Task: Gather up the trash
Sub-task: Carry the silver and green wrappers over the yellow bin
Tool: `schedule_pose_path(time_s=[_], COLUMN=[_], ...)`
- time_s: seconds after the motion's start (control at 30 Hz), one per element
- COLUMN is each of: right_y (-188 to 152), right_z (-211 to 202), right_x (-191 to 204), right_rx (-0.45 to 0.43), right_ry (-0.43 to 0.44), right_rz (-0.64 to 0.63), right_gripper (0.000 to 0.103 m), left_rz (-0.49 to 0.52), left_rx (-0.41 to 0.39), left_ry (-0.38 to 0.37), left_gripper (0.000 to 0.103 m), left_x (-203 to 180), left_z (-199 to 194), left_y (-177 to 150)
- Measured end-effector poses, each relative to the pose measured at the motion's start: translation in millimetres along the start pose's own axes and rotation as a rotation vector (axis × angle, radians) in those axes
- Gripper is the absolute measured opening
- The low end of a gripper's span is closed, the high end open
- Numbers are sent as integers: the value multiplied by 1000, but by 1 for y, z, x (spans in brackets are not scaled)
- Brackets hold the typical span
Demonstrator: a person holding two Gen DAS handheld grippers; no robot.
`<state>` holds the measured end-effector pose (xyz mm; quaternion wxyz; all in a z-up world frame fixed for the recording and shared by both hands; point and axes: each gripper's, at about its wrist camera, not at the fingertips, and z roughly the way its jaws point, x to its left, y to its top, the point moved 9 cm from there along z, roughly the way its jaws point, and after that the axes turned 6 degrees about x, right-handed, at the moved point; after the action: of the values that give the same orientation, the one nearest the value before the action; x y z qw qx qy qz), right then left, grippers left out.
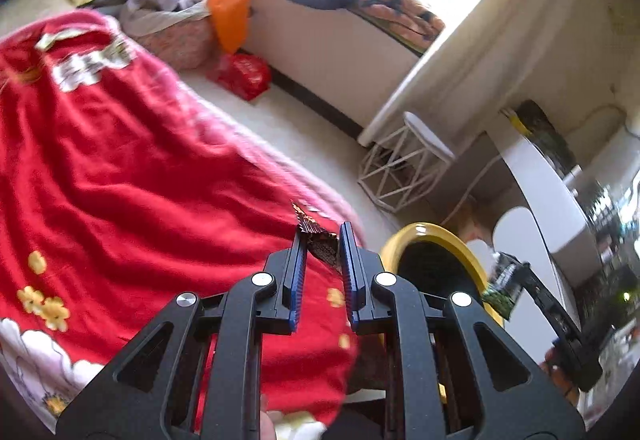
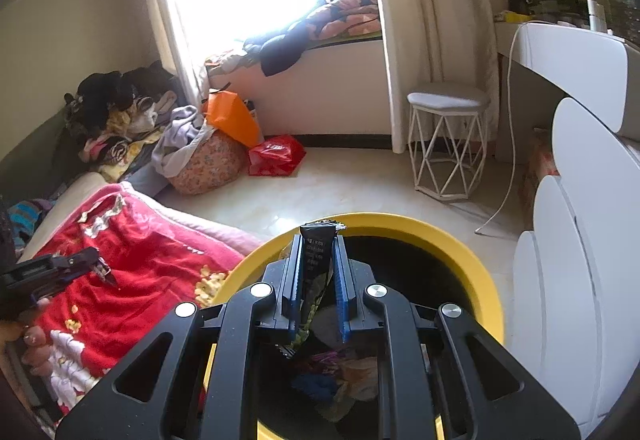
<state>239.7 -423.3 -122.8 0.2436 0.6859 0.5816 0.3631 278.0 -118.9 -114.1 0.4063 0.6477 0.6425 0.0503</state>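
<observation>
Bedroom, red blanket (image 1: pixel 140 180) | left tool (image 1: pixel 322 240) clamps brown wrapper (image 1: pixel 318 242) | right tool (image 2: pixel 316 244) clamps black packet (image 2: pixel 316 260)

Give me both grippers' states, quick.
Left gripper: shut on a brown wrapper.
Right gripper: shut on a black wrapper.

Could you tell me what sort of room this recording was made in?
Most likely a lived-in bedroom: a bed under a red blanket, clothes piled on a curtained window seat, and a white dressing table with its stool.
</observation>
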Motion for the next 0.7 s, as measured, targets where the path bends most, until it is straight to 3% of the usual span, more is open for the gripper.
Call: schedule_pose_path(time_s=[0.7], right_y=[1], right_z=[-6], right_x=[-54], right_rx=[-38], right_ry=[-82], right_rz=[93], right_gripper=[14], left_rz=[256], left_rx=[36], left_ry=[-74], left_gripper=[12], left_x=[-99], left_z=[15], left_y=[-40])
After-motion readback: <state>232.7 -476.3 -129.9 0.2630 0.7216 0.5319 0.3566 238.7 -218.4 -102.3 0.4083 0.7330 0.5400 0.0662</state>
